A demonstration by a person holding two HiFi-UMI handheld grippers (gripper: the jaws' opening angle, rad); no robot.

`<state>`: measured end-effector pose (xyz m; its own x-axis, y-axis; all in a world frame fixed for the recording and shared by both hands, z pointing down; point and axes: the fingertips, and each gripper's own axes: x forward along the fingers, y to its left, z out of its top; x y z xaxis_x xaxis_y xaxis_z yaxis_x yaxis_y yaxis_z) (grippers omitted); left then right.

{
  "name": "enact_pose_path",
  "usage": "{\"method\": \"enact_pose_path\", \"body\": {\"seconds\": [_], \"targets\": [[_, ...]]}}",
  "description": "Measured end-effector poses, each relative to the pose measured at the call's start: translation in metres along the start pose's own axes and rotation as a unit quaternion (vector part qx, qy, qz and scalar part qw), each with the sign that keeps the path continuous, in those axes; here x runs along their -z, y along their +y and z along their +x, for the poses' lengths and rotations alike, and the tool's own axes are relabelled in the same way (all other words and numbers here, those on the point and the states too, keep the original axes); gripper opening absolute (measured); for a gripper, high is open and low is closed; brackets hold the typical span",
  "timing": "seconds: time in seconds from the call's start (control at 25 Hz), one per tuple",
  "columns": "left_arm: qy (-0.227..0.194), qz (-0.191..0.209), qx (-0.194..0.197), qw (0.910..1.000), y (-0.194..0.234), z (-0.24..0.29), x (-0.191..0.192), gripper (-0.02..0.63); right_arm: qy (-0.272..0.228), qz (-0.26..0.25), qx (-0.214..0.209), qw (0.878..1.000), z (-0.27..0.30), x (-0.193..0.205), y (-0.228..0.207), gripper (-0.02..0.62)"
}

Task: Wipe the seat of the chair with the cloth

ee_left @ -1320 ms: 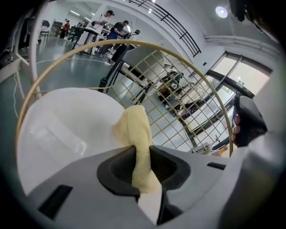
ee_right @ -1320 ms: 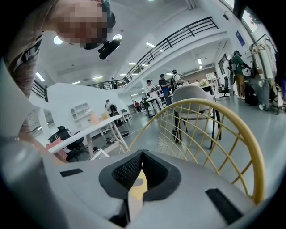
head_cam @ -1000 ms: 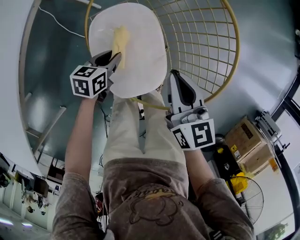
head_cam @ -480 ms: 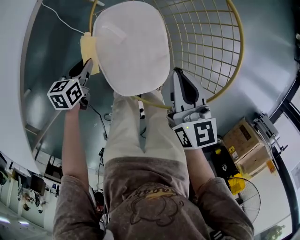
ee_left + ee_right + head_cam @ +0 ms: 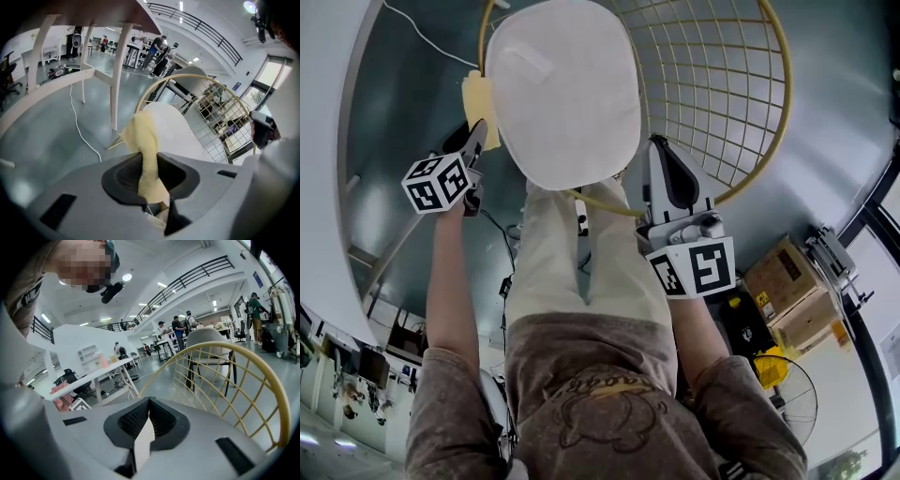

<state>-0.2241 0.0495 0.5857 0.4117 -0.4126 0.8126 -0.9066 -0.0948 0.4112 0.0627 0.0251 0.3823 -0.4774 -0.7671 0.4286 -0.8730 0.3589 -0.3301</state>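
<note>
So the biggest thing here is the grey floor (image 5: pixel 384 141), with a thin white cable (image 5: pixel 422 37) snaking across it. On it stands the chair: a yellow wire back (image 5: pixel 741 94) curving round a white seat (image 5: pixel 567 94) that's bare on top. The person's legs in light trousers (image 5: pixel 572 272) come right up to the front edge of the seat. Off to the right there's a cardboard box (image 5: pixel 787 286) and a yellow fan (image 5: pixel 794 384).

The right gripper (image 5: pixel 654 142) sits at the seat's front right corner, just beside the wire back. In the right gripper view its jaws are pressed together with nothing between them, only the wire back (image 5: pixel 220 380) ahead.

The left gripper (image 5: pixel 476 131) is out past the seat's left edge, over the floor. It's pinching the yellow cloth (image 5: pixel 478 96), which sticks up out of the jaws just beside the seat's rim; I can't tell if it actually touches it. The left gripper view shows the cloth (image 5: pixel 147 154) clamped tight, with the seat (image 5: pixel 173 133) behind it and a white table's legs (image 5: pixel 115 79) further back.
</note>
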Motion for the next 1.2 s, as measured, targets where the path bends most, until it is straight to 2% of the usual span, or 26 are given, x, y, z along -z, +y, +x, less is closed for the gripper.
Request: {"method": "enact_pose_path", "body": {"seconds": [0.44,1.2], "targets": [[0.034,0.006,0.017,0.9992,-0.033,0.041,0.016,0.091,-0.001,0.003,0.002,1.000,-0.004,0.001,-0.003,0.023],[0.051,0.028,0.095,0.9937,-0.137,0.108,0.017,0.091,0.003,0.005,0.002,1.000,-0.009,0.002,-0.009,0.023]]}}
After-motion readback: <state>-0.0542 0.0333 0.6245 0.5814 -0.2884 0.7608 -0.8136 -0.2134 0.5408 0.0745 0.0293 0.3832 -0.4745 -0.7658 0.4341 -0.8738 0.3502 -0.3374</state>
